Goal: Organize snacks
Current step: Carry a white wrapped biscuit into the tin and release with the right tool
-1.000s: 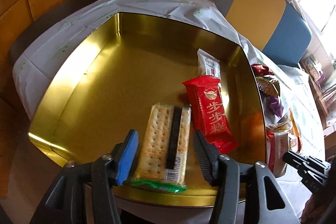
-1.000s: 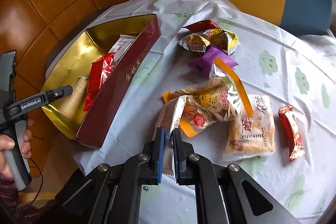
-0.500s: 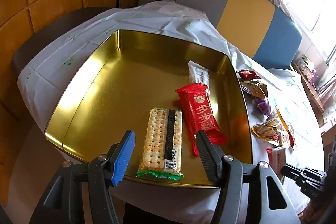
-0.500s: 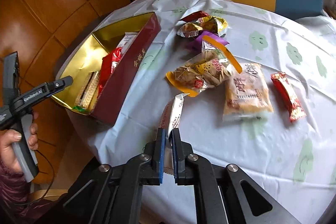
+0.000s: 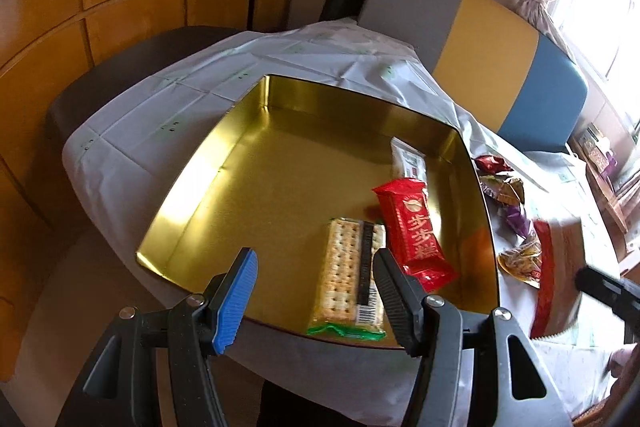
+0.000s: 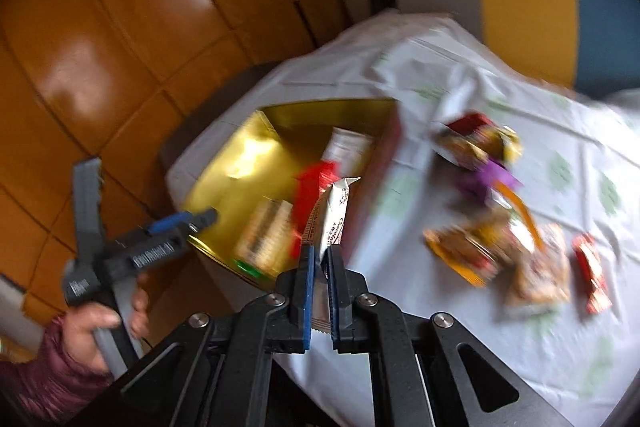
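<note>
Since a second ago: white wrapper (image 6: 334, 215) lifted off the cloth toward the tin (image 5: 224, 163). Left gripper (image 5: 314, 297) open, empty, near cracker pack (image 5: 346, 267). Three packets inside. Right gripper (image 6: 319, 297) clamped on wrapper. Several snacks (image 6: 480, 247) left on tablecloth.

A red snack packet (image 5: 414, 229) lying in the gold tin (image 5: 248, 163) carries three large gold Chinese characters, 步步糕, beneath a round gold emblem. The cracker pack (image 5: 350, 275) beside it shows a barcode at its near end, its digits too small to read. Lettering on the white wrapper (image 6: 330, 223) is blurred beyond reading.
</note>
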